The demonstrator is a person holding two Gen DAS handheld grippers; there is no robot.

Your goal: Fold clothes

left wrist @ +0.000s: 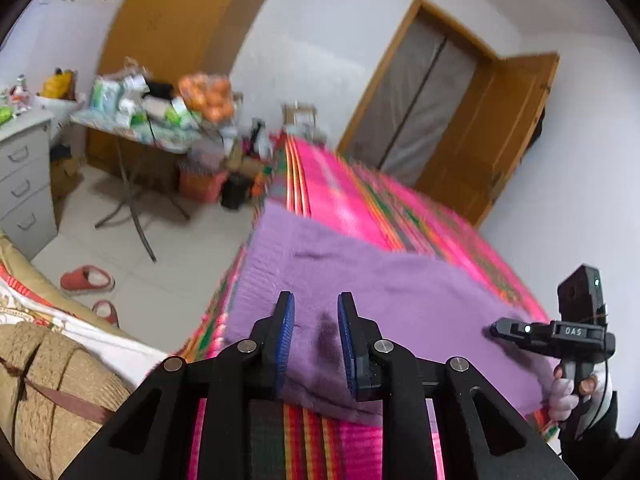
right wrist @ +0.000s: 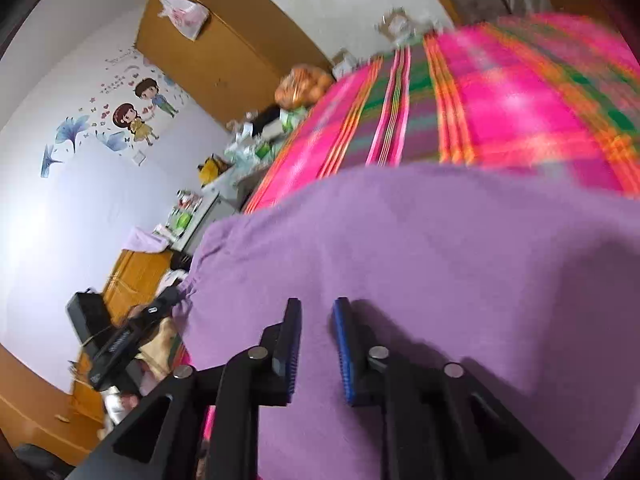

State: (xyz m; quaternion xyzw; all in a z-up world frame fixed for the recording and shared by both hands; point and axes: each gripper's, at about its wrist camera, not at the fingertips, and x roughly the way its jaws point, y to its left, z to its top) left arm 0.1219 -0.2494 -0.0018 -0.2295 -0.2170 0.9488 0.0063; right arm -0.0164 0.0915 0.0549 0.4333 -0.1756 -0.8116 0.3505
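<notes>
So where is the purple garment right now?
The purple garment lies on the pink striped bedspread by the bed's near edge, in both wrist views, under both tongs, with the red slippers on the floor to its left.

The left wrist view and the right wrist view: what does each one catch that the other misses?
Only the left wrist view shows the red slippers on the pale tiled floor and the wooden door. Only the right wrist view shows the cartoon wall stickers of two children. Both show the purple fuzzy garment lying on the pink striped bedspread, and the bag of oranges.
</notes>
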